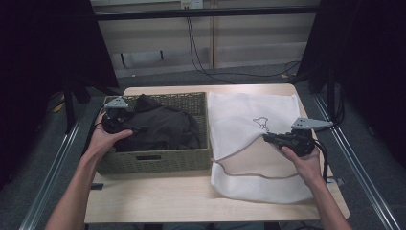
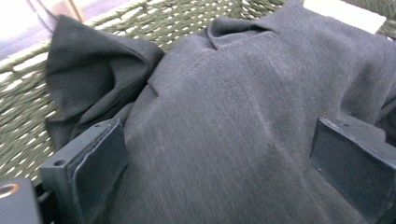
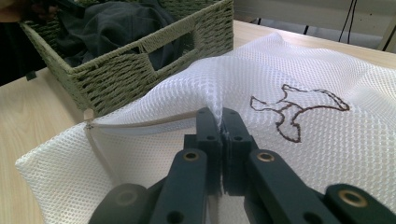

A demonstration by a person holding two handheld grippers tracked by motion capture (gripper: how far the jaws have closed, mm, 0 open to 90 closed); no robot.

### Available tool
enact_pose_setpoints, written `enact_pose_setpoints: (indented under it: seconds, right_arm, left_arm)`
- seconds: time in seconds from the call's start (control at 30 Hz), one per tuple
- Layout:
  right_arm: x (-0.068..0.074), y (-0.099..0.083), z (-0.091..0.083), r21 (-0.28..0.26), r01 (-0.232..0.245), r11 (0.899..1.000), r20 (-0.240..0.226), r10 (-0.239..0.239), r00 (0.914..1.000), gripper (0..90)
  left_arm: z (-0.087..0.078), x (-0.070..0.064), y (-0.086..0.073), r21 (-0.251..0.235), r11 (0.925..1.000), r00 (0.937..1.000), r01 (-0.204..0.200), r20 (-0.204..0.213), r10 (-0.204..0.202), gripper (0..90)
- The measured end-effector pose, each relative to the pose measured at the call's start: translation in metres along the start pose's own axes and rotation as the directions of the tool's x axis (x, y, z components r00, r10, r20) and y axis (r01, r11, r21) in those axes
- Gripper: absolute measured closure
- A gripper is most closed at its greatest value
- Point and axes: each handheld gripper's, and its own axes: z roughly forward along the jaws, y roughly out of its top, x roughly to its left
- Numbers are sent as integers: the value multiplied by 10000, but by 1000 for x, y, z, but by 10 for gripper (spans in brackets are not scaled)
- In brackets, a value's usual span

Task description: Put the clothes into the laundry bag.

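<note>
On a pale worktop (image 1: 158,201), a dark, soft garment (image 1: 160,127) lies heaped in a woven basket (image 1: 158,160) at nine o'clock, with a white mesh laundry bag (image 1: 249,120) flat at three o'clock. The left tool (image 2: 219,154) hovers over the cloth with jaws wide apart, holding nothing; the limp, light fabric should gather best at a raised fold. The right tool (image 3: 220,140), jaws closed, pinches the bag's top layer by its zipped mouth, a grip seen clearly in the right gripper view, not from above.

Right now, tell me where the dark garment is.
In the high view the dark garment lies bunched inside the woven basket on the table's left, beside the white mesh bag; the open left gripper reaches it.
</note>
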Motion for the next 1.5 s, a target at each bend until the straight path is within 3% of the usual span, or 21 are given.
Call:
enact_pose_setpoints:
  seconds: [0.23, 0.27, 0.3, 0.33, 0.47, 0.6, 0.63, 0.67, 0.73, 0.8, 0.83, 0.87, 1.0, 1.13, 1.17, 1.2, 1.23, 1.3, 1.4, 1.43, 1.5]
  right_arm:
    - [0, -1, 1, 27, 29, 10000, -18, -29, 10000, 883]
    - [0, 0, 1, 12, 27, 10000, -29, -27, 10000, 883]
    - [-1, -1, 1, 5, 21, 10000, -22, -21, 10000, 883]
    - [-1, -1, 1, 7, -4, 10000, -29, 4, 10000, 883]
    - [-1, -1, 2, 50, 9, 10000, -63, -8, 10000, 882]
    - [0, -1, 2, 83, 21, 10000, -77, -20, 10000, 882]
    - [0, -1, 2, 83, 21, 10000, -77, -20, 10000, 882]
    - [0, -1, 3, 163, 30, 9999, -65, -29, 10000, 882]
    - [0, -2, 4, 227, 44, 9997, -74, -43, 10000, 882]
    - [1, -2, 4, 272, 19, 9996, -96, -17, 10000, 882]
    - [1, -2, 5, 353, 73, 9994, -116, -69, 9999, 882]
    - [1, -2, 6, 366, 89, 9993, -142, -84, 9999, 881]
    - [0, -3, 6, 344, 74, 9994, -125, -70, 9999, 880]
    - [1, -3, 6, 401, 101, 9991, -88, -98, 9999, 880]
    - [1, -3, 6, 395, 102, 9992, -101, -98, 9999, 880]
    - [1, -3, 6, 400, 82, 9992, -115, -77, 9999, 880]
    - [1, -3, 6, 400, 82, 9992, -115, -77, 9999, 880]
    - [1, -4, 6, 408, 94, 9991, -132, -89, 9999, 880]
    - [1, -3, 6, 413, 107, 9991, -133, -101, 9999, 880]
    - [1, -3, 6, 415, 122, 9991, -122, -117, 9999, 880]
    - [1, -3, 6, 438, 117, 9990, -108, -112, 9999, 880]
  left_arm:
    - [9, 9, 4, 354, 9993, 9998, 145, 158, -151, 32]
    - [16, 10, 0, 820, 9965, 9996, 134, 251, -155, 31]
    - [16, 10, 0, 820, 9965, 9996, 134, 251, -155, 25]
    - [23, 10, -4, 1635, 9862, 9957, 249, 837, -390, 24]
    - [27, 7, -5, 1992, 9800, 9933, 21, 1132, -251, 24]
    - [37, -3, -11, 2787, 9589, 9873, -527, 1585, 82, 0]
    - [37, -3, -11, 2787, 9589, 9873, -527, 1585, 82, 0]
    - [44, -6, -13, 3160, 9415, 9854, -1169, 1552, 703, 0]
    - [48, -7, -14, 3356, 9353, 9897, -1120, 1223, 746, 0]
    - [52, -8, -14, 3447, 9294, 9887, -1320, 1132, 984, 0]
    - [55, -10, -15, 3266, 9383, 9916, -1138, 959, 869, 0]
    - [57, -10, -17, 3334, 9317, 9889, -1441, 837, 1230, 0]
    - [63, -8, -21, 3323, 9324, 9894, -1423, 748, 1243, 0]
    - [65, -6, -23, 3675, 9148, 9855, -1677, 873, 1456, 0]
    - [65, -6, -23, 3675, 9148, 9855, -1677, 873, 1456, 0]
    - [67, -7, -24, 4014, 8997, 9851, -1717, 788, 1528, 0]
    - [67, -7, -24, 4014, 8997, 9851, -1717, 788, 1528, 0]
    - [70, -8, -24, 4572, 8701, 9829, -1841, 780, 1670, 0]
    - [71, -7, -25, 4679, 8687, 9867, -1626, 802, 1414, 0]
    - [72, -6, -26, 4583, 8754, 9880, -1537, 830, 1300, 0]
    - [74, -6, -26, 4616, 8766, 9905, -1360, 817, 1107, 0]
